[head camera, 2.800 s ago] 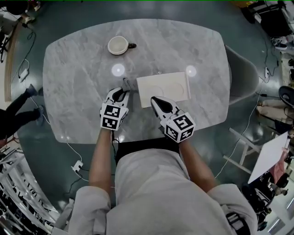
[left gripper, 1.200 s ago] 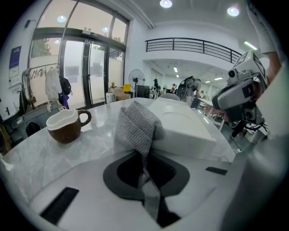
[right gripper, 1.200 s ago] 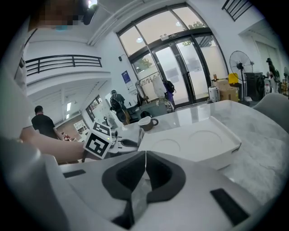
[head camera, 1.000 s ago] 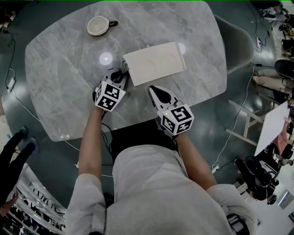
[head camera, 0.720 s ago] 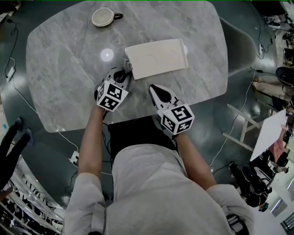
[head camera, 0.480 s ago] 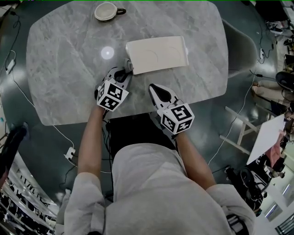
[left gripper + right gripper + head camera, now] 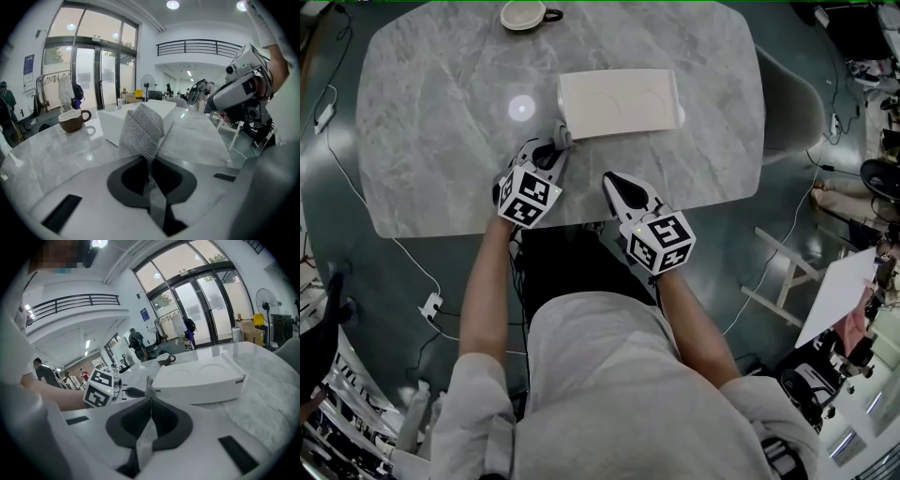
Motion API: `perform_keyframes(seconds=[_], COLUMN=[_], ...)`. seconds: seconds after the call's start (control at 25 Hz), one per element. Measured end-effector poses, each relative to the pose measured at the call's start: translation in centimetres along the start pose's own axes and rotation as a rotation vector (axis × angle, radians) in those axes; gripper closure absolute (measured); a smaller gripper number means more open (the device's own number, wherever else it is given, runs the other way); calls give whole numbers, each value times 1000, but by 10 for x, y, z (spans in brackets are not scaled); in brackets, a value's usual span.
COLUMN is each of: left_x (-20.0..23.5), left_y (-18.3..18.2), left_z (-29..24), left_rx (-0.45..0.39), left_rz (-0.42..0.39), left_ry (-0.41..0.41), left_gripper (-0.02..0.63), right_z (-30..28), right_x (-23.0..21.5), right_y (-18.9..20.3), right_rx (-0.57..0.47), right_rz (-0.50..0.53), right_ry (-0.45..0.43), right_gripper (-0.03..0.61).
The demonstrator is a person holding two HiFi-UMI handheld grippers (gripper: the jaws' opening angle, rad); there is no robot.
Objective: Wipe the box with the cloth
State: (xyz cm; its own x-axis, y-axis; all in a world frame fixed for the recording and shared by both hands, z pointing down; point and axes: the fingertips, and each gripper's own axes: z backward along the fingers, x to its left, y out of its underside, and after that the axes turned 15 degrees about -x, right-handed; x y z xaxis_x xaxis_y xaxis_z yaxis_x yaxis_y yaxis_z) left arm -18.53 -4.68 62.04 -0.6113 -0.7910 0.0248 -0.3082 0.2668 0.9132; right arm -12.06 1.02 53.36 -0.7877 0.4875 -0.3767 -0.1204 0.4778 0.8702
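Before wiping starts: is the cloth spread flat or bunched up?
Bunched: the cloth stands folded in a peak, pinched in the left gripper.

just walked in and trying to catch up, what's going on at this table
A person stands at a marble table with a gripper in each hand. The left gripper is clamped on a grey cloth, held right by the left end of a white box; whether the cloth touches the box I cannot tell. The right gripper is shut on nothing, above the table's near edge, short of the box. A cup sits at the far side.
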Motion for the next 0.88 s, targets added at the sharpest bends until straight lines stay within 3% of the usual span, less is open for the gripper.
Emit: perform_keyframes(seconds=[0.2,0.4,0.64,0.88], left_x=[8,4,-16,-36], left_y=[-12,-28,-72,-137], left_z=[7,29,65,84], left_rx=[-30,-58,-115,-240], left_rz=[26,125,191,239], left_ry=[-85,-186,-329,-409], left_gripper=[574,574,574,574], right_z=[4,14,28,39], right_x=[-1,-2,0,3], right_y=[-9,-21,-61,-114], right_rx=[-30,-59,-147,-254], right_rz=[13,37,109,204], right_ry=[-2,28,90,92], right_gripper=[552,552,552,552])
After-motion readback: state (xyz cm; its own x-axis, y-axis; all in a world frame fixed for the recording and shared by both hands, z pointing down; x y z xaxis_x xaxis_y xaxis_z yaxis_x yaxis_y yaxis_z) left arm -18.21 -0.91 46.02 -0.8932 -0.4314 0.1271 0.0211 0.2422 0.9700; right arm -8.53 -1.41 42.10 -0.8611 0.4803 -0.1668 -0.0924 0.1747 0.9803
